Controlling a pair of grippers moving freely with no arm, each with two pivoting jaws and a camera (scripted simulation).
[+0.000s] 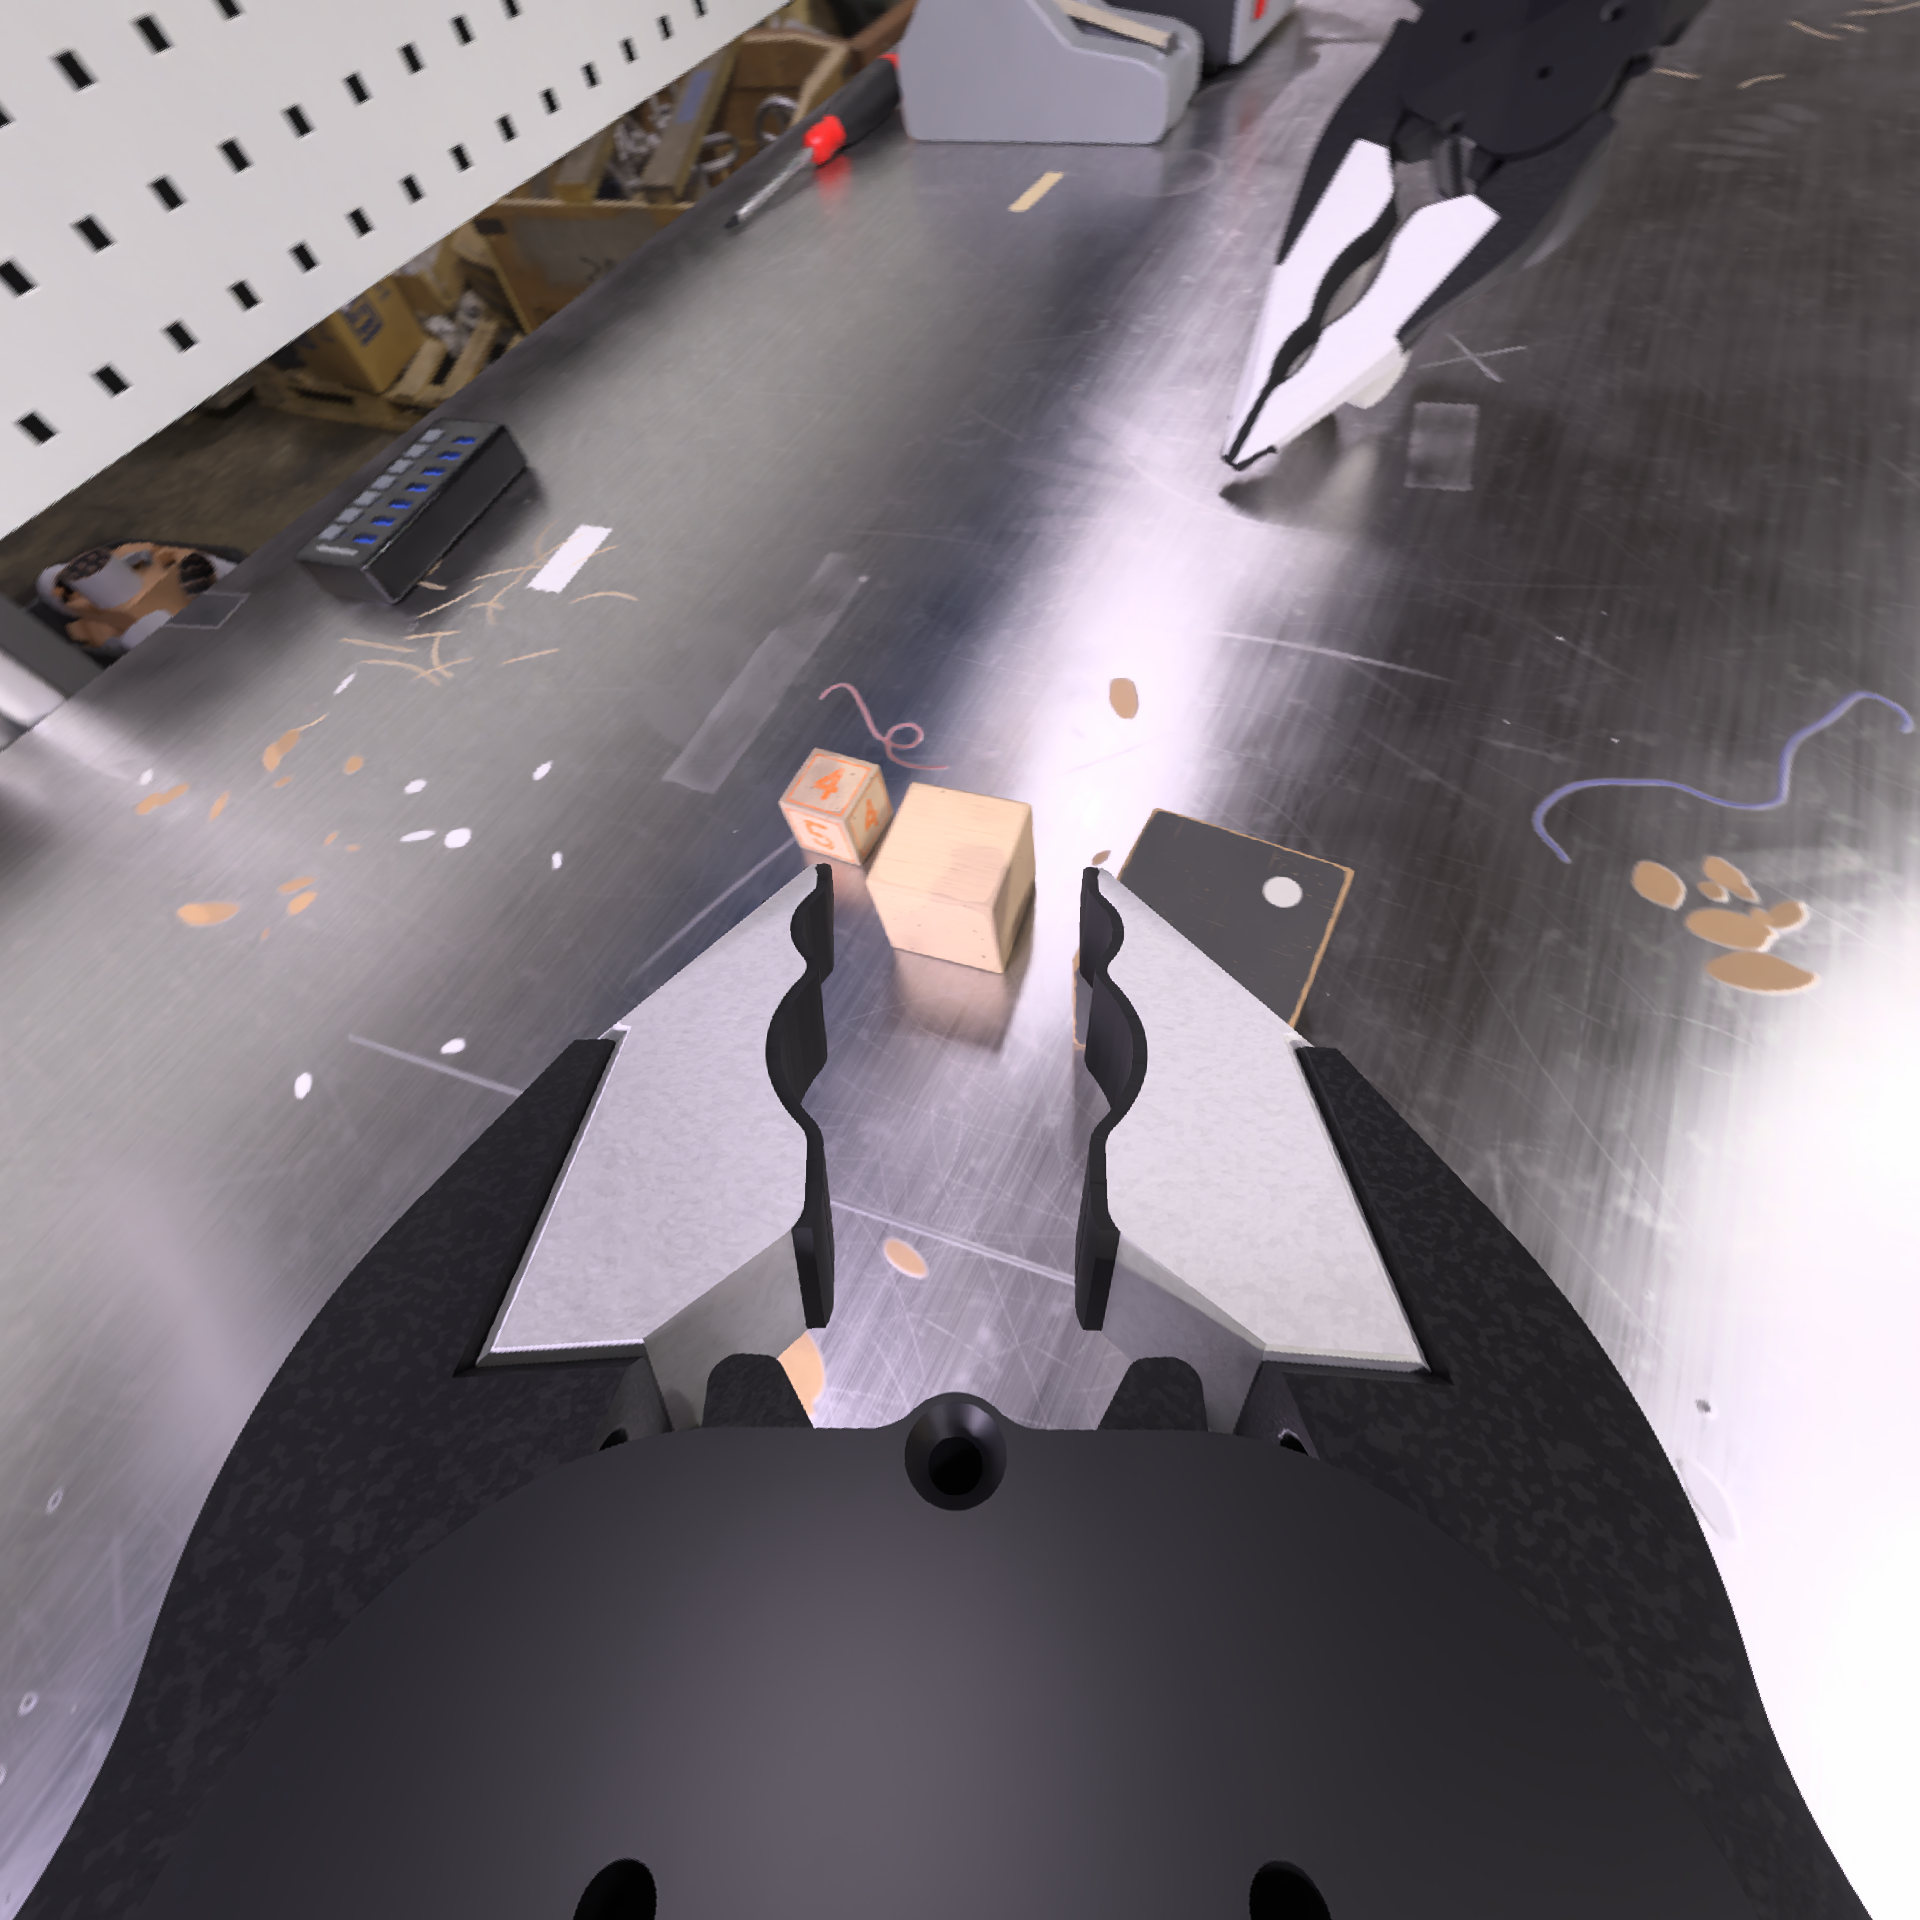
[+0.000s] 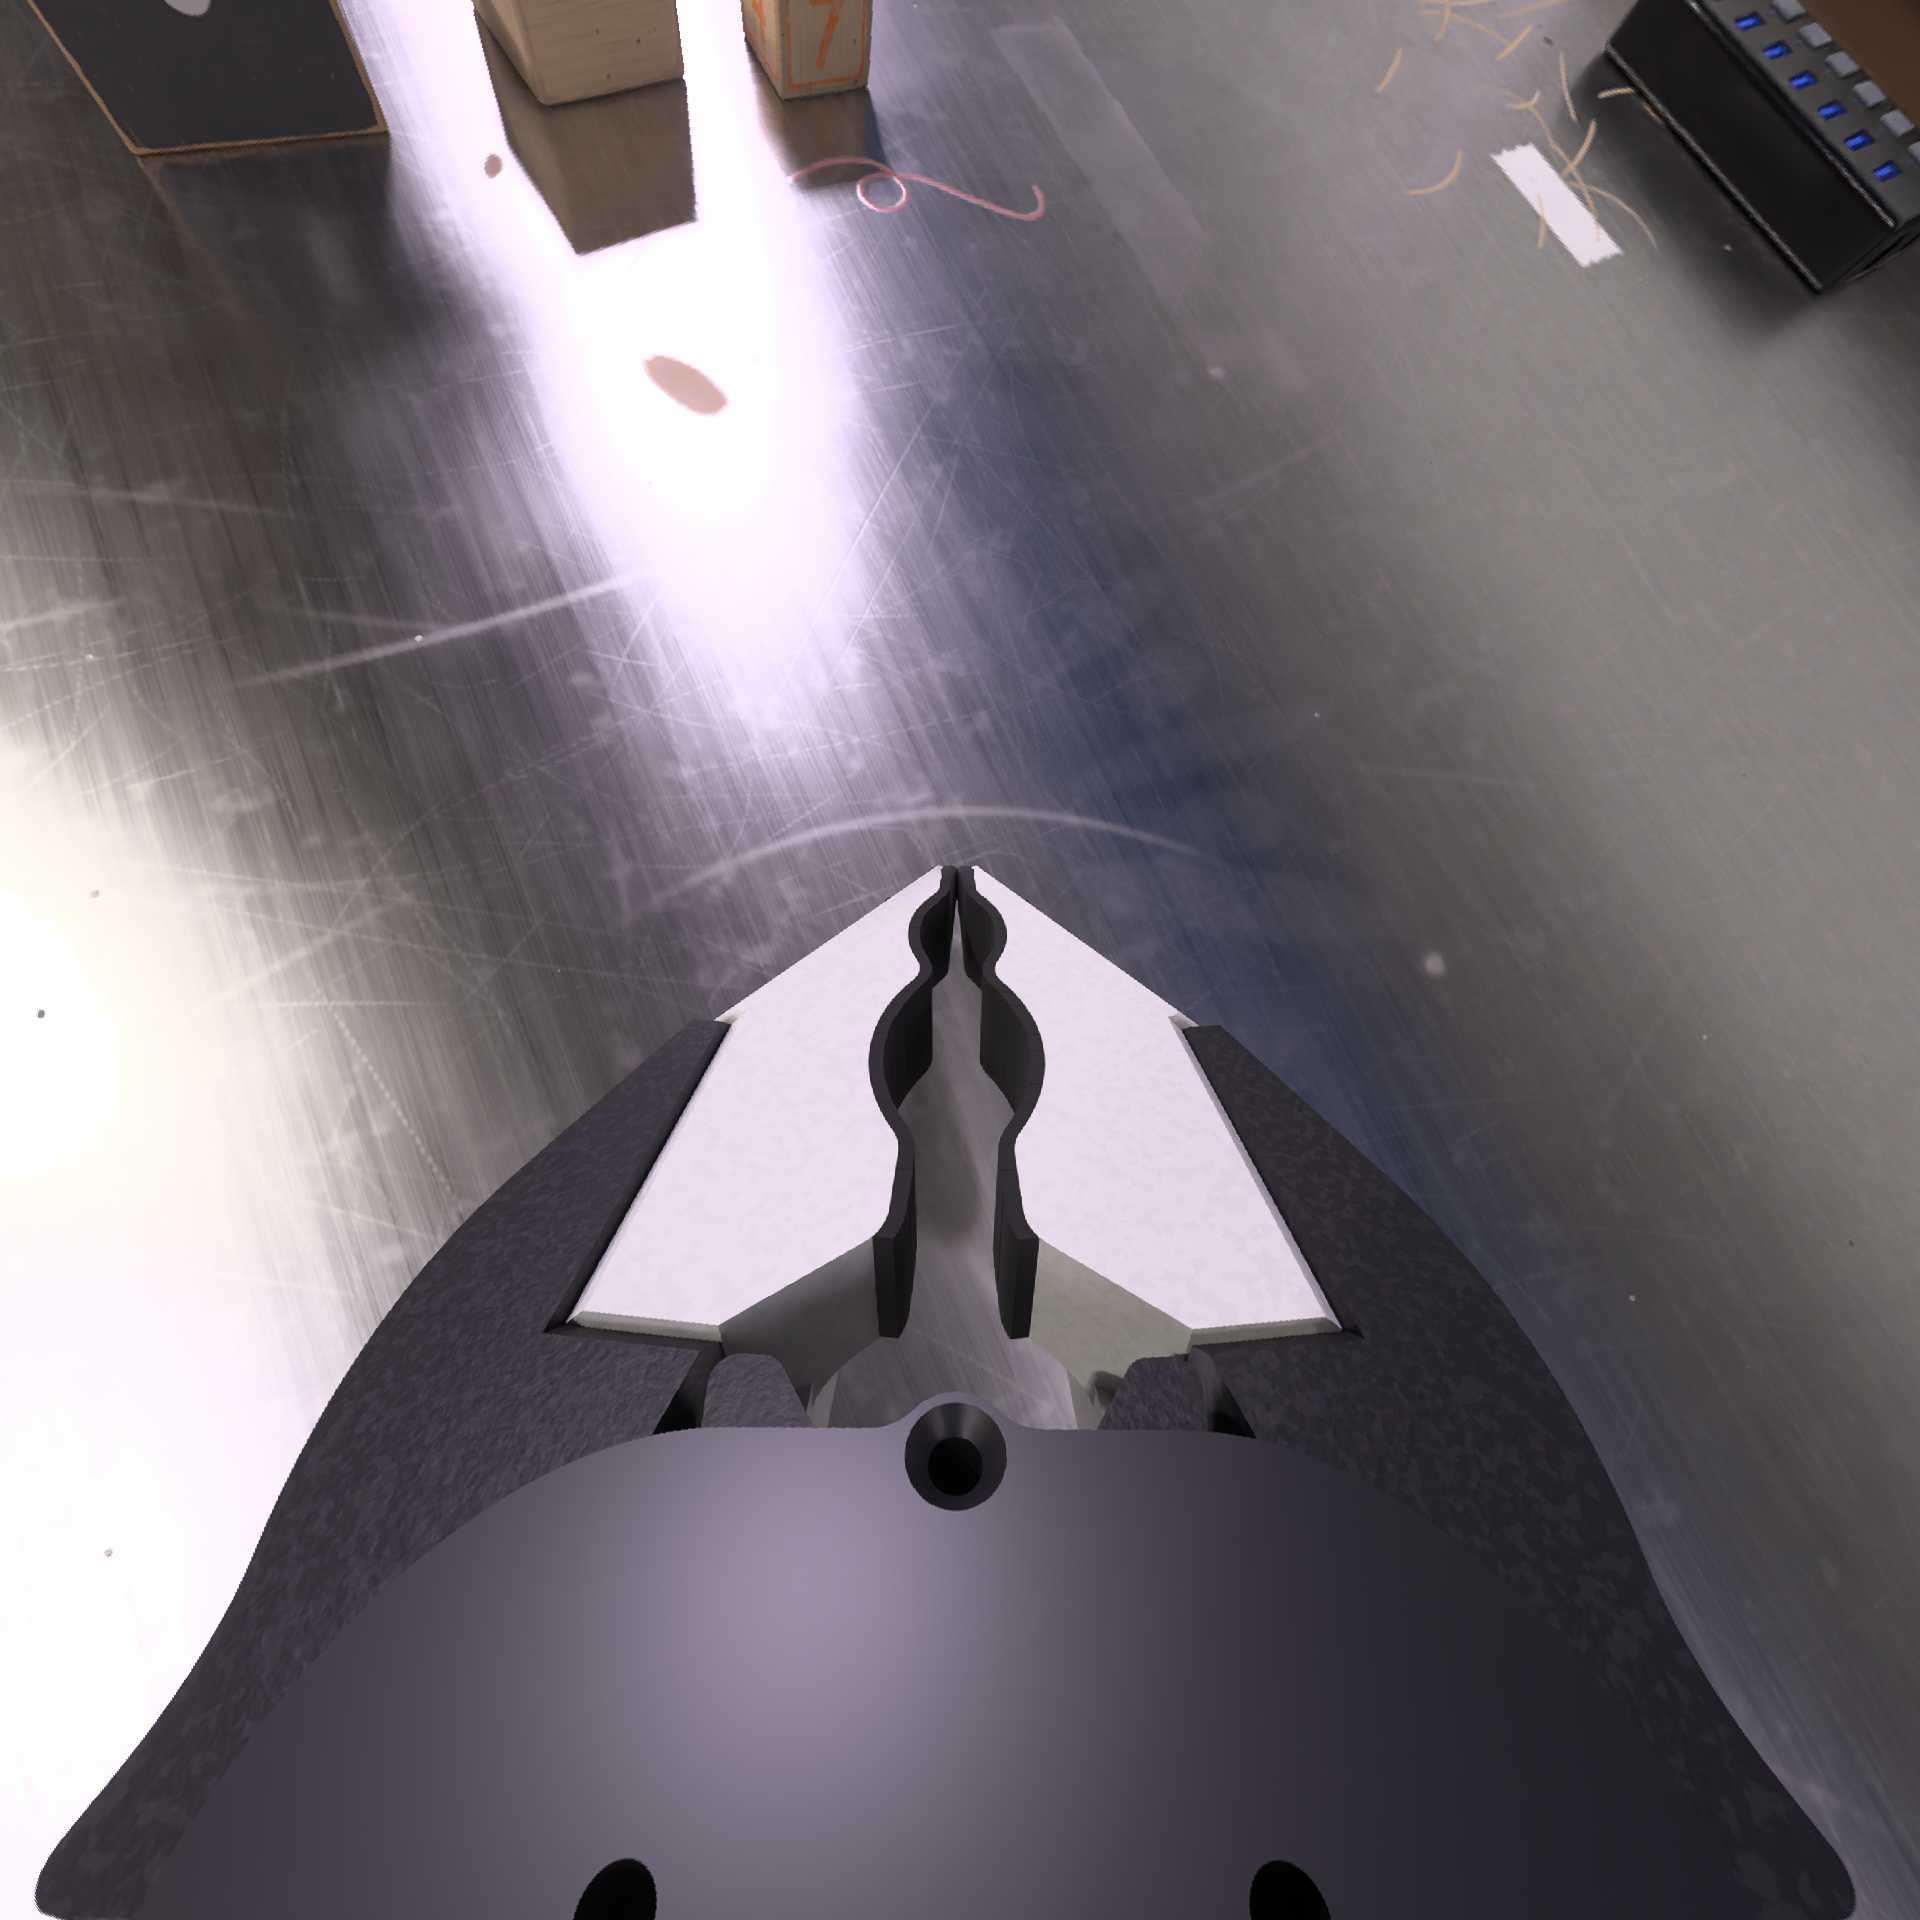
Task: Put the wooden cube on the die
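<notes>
A plain wooden cube (image 1: 956, 883) sits on the scratched metal table, just ahead of my left gripper (image 1: 956, 883). The die (image 1: 836, 805), smaller, pale wood with orange markings, stands close behind it to the left; whether they touch is unclear. My left gripper is open and empty, fingertips flanking the near side of the cube. My right gripper (image 2: 956, 875) is shut and empty, far from both; it also shows at the upper right of the left wrist view (image 1: 1247, 452). The cube (image 2: 592, 47) and die (image 2: 805, 47) lie at the top edge of the right wrist view.
A black card with a white dot (image 1: 1236, 904) lies right of the cube. A black hub with blue ports (image 1: 416, 514) sits far left near the table edge. A grey device (image 1: 1039, 73) and a red-handled tool (image 1: 821, 135) lie at the back. Thread scraps and chips litter the table.
</notes>
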